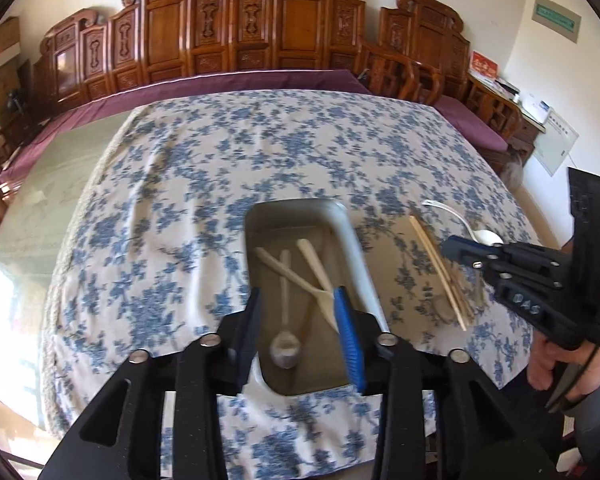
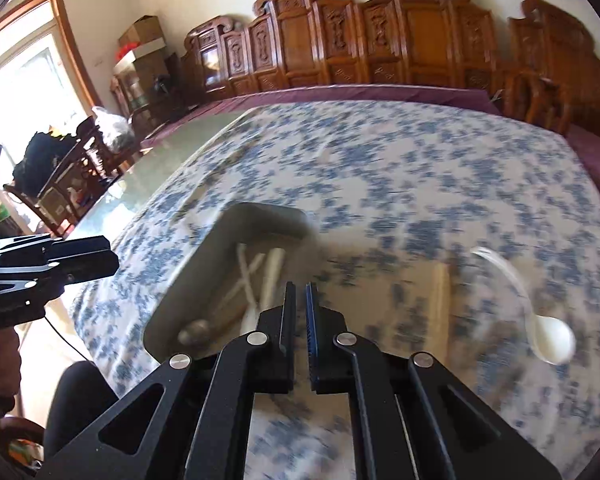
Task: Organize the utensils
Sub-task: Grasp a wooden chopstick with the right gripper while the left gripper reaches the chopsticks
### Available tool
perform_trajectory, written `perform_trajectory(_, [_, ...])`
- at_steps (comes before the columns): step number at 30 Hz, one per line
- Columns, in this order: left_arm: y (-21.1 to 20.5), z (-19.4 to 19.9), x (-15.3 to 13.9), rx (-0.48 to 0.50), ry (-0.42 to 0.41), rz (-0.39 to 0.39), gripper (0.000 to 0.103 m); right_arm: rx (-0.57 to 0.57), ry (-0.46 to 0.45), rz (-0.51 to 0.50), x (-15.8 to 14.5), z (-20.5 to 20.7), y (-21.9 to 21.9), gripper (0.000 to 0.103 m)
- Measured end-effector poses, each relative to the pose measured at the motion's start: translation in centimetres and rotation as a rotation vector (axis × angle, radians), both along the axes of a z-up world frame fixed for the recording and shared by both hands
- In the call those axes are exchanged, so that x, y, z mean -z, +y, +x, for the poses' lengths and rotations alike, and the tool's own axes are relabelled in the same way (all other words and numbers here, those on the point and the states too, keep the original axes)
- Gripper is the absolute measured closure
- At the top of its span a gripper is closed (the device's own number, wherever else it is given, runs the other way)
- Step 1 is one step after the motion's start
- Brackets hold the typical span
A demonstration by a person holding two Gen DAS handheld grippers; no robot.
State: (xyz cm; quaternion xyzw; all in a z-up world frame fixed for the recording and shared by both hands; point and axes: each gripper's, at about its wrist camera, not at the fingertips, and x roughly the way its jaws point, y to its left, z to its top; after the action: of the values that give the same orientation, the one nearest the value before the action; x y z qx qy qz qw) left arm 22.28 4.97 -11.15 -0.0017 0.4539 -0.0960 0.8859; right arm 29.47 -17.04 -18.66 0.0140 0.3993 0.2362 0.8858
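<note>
A metal tray (image 1: 348,220) lies on the blue-flowered tablecloth (image 1: 180,184) and holds a metal spoon (image 1: 285,354) and pale wooden utensils (image 1: 316,268). My left gripper (image 1: 298,300) is open and empty, just above the tray's near end. Wooden chopsticks (image 1: 440,272) lie right of the tray, and a white spoon (image 1: 488,236) lies beyond them. My right gripper (image 2: 300,292) is shut and empty, above the tray's right rim (image 2: 300,216); in the left wrist view its tips (image 1: 452,246) hang near the white spoon. The right wrist view is blurred; the white spoon (image 2: 552,340) and chopsticks (image 2: 440,304) show there.
The cloth covers part of a glass-topped table (image 1: 60,168). A carved wooden bench with a purple cushion (image 1: 228,80) runs behind it. Chairs and clutter (image 2: 72,168) stand at the left, by a window.
</note>
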Motion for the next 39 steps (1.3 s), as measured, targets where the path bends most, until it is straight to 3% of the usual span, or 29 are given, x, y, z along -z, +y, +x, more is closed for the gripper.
perform_trajectory(2, [-1.2, 0.1, 0.2, 0.015, 0.005, -0.007, 0.063, 0.029, -0.012, -0.017, -0.3, -0.7, -2.2, 0.095])
perform_trajectory(4, [-2.6, 0.1, 0.4, 0.031, 0.002, -0.007, 0.052, 0.055, -0.021, -0.037, -0.3, -1.1, -4.2, 0.095])
perform_trajectory(10, [-5.6, 0.3, 1.3, 0.061, 0.021, -0.014, 0.051, 0.112, 0.002, -0.059, 1.0, -1.8, -8.2, 0.095])
perform_trajectory(13, [-6.9, 0.3, 1.8, 0.077, 0.024, -0.008, 0.040, 0.125, 0.023, -0.060, 2.1, -2.0, -9.2, 0.095])
perform_trajectory(24, [-9.8, 0.4, 3.4, 0.115, 0.063, 0.017, 0.036, 0.097, 0.121, -0.068, 7.2, -1.8, -8.2, 0.095])
perform_trajectory(28, [-10.3, 0.3, 3.8, 0.124, 0.075, 0.023, 0.036, 0.095, 0.147, -0.057, 8.1, -1.5, -7.6, 0.090])
perform_trajectory(39, [-11.9, 0.3, 4.9, 0.150, 0.102, 0.025, 0.036, 0.129, 0.235, -0.058, 10.0, -0.4, -7.8, 0.089])
